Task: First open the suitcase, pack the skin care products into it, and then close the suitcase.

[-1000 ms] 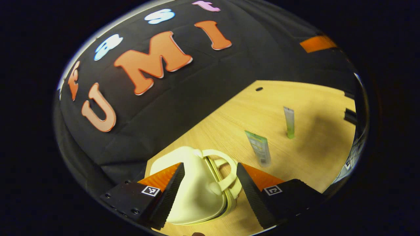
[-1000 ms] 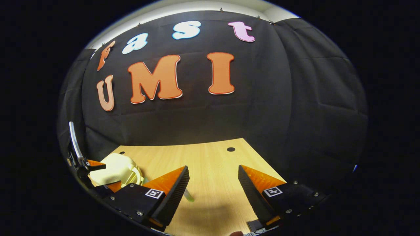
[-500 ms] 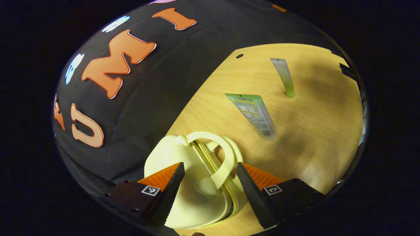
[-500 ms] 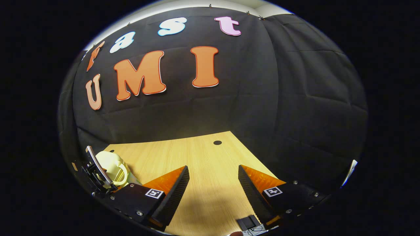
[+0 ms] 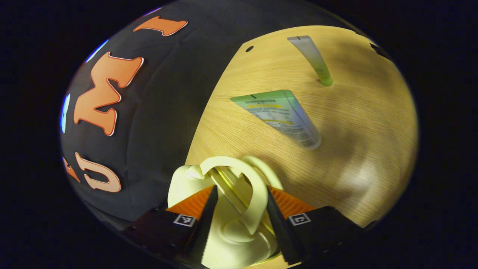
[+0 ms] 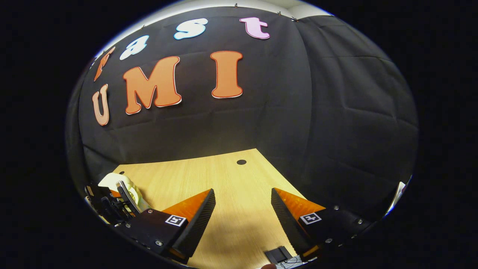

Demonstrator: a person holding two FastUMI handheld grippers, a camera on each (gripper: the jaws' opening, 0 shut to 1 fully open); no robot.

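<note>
Lower part of cream hard-shell suitcase (image 5: pixel 231 239) is hidden by left gripper's fingers (image 5: pixel 203 224); contact w/ looped handle (image 5: pixel 257 194) can't be told. Label print on nearby flat green tube (image 5: pixel 280 116) is blurred.

Left gripper view: the gap between the left gripper's (image 5: pixel 239 209) fingers is taken up by the cream suitcase's (image 5: pixel 239 239) handle (image 5: pixel 257 194). Beyond it, open wooden table (image 5: pixel 358 123) is seen, broken by two obstacles: a wide tube (image 5: pixel 283 117) near the suitcase and a slim green tube (image 5: pixel 315 61) farther off, well apart, with bare wood between them.

Right gripper view: bare table lies ahead of the spread right gripper (image 6: pixel 242 213), bounded by the black cloth wall (image 6: pixel 317 123). A small dark object (image 6: pixel 278 255) sits at the near edge.
</note>
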